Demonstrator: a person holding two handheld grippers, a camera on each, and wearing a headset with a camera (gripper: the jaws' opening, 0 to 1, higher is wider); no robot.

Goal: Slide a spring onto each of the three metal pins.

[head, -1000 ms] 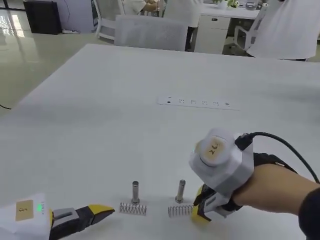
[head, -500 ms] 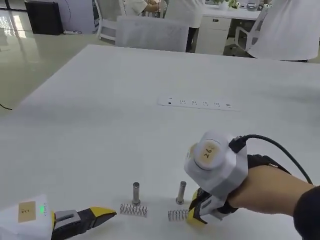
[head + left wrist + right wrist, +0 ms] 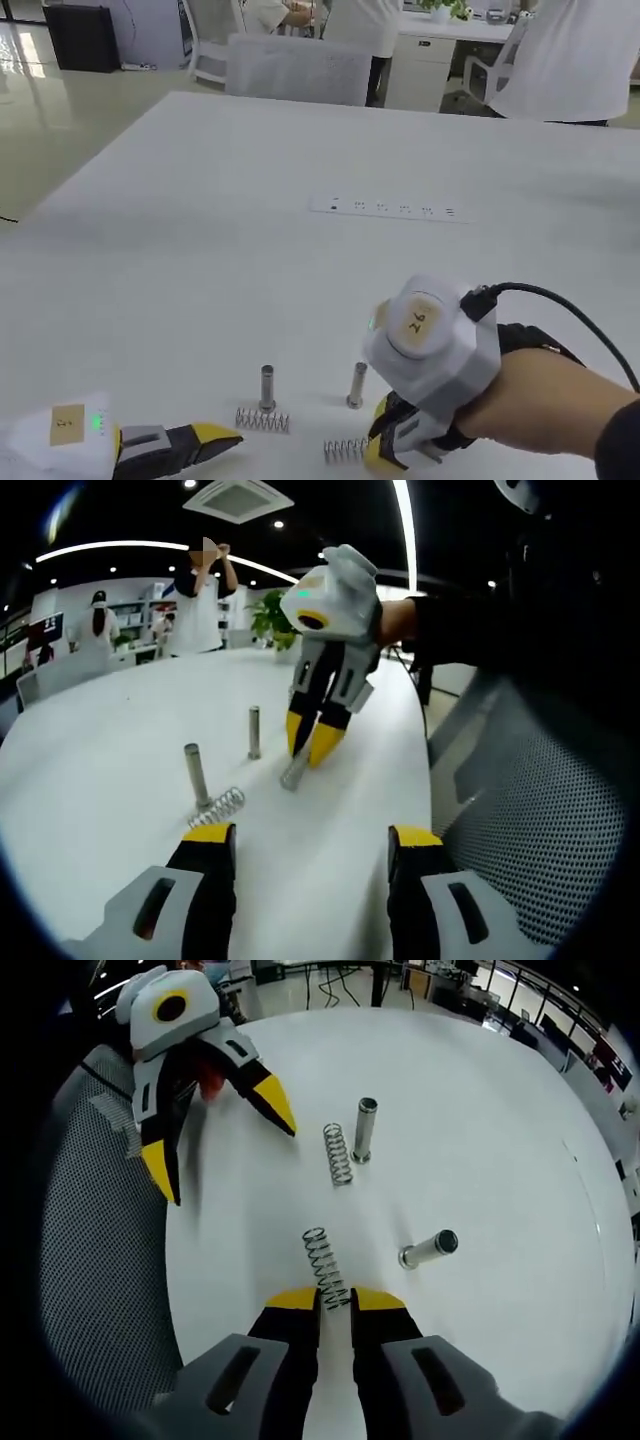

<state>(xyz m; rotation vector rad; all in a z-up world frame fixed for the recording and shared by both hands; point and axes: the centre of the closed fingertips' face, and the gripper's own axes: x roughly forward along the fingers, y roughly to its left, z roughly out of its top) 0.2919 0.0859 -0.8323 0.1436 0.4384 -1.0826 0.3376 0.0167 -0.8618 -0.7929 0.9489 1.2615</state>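
White table (image 3: 200,250), two steel pins upright on it. I'm using the right pin (image 3: 357,384) as my landmark.

My right gripper (image 3: 385,455) sits just right of the right pin and nearer me. Its jaws are clamped on one end of the held spring (image 3: 345,450), which sticks out leftward and passes on my side of the right pin without touching it. The right gripper view agrees: the gripper (image 3: 335,1300) pinches the spring (image 3: 322,1260), and the right pin (image 3: 428,1249) stands off to one side, apart.

Versus half a second ago, the right gripper and its spring have dropped back toward me, so the gap to the right pin is wider. Neither pin has shifted.

In the left gripper view the spring's free end (image 3: 294,773) looks down at the table, but I can't tell whether it touches; the fisheye is too warped there.

The left pin (image 3: 267,387) stands well left of the right pin. The loose spring (image 3: 262,420) lies flat, also left of the right pin and nearer me, just beside the left pin's foot, same as before.

My left gripper (image 3: 205,440) is farther left again, low near the table and barely moved. Its jaws are wide apart with nothing between them, as its own view (image 3: 312,835) shows.

A power strip (image 3: 382,209) lies beyond the right pin, well apart.
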